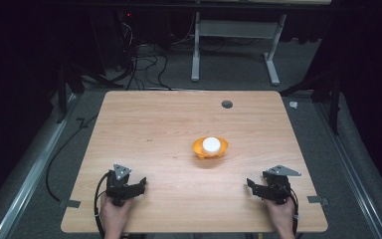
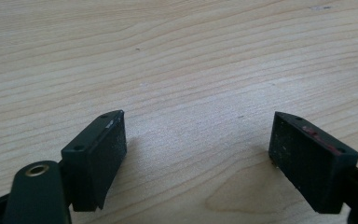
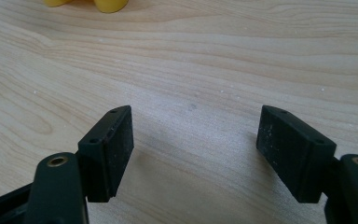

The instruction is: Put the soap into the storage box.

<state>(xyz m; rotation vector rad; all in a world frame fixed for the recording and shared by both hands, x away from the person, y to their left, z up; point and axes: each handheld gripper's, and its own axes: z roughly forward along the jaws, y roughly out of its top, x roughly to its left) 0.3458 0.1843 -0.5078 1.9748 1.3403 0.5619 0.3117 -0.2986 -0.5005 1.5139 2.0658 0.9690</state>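
In the high view, my left gripper (image 1: 140,185) sits in the lower left of the frame, low on the wooden table (image 1: 149,124). My right gripper (image 1: 251,185) sits in the lower right. My 2 hands hold them from the bottom edge. An orange bowl (image 1: 199,147) with a white round thing (image 1: 211,144) in it sits near the middle, a bit to the right, well apart from both grippers. A small dark hole (image 1: 227,104) is near the table's top edge.

In the left gripper view, my left gripper (image 2: 198,147) is spread wide with bare wood between its jaws. It holds nothing.

In the right gripper view, my right gripper (image 3: 195,144) is spread wide too and holds nothing. A bit of the yellow-looking bowl (image 3: 107,4) peeks in at the top left.
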